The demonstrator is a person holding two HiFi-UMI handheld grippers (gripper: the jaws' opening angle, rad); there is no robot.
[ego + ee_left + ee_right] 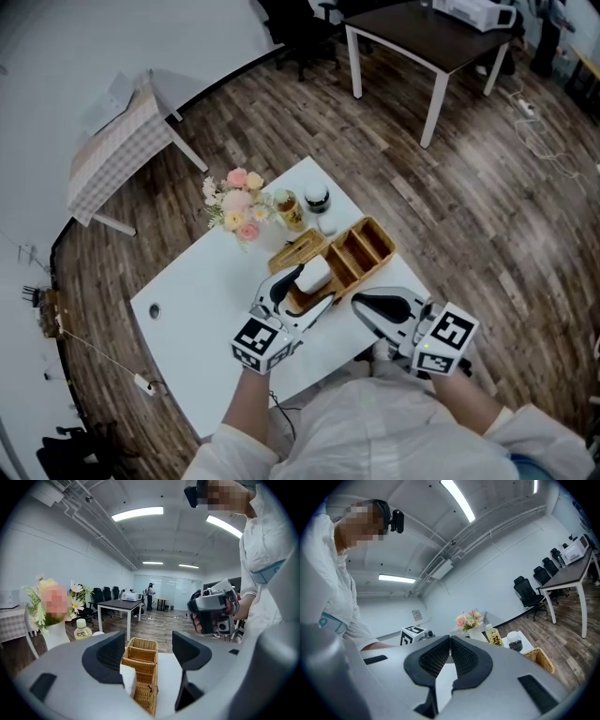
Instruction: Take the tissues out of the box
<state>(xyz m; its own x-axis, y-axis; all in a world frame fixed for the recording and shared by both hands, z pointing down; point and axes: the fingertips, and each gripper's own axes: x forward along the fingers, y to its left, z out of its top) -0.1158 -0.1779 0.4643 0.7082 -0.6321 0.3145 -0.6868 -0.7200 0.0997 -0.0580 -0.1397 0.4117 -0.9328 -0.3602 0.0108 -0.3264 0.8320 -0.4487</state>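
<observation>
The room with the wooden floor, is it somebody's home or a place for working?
Most likely an office or workroom, not a home. Black office chairs stand by a dark desk, and long strip lights run overhead.

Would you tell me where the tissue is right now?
In the head view, the tissue sticks up from the near end of the basket, mid-picture on the table. It sits right at the open jaws of the left gripper.
</observation>
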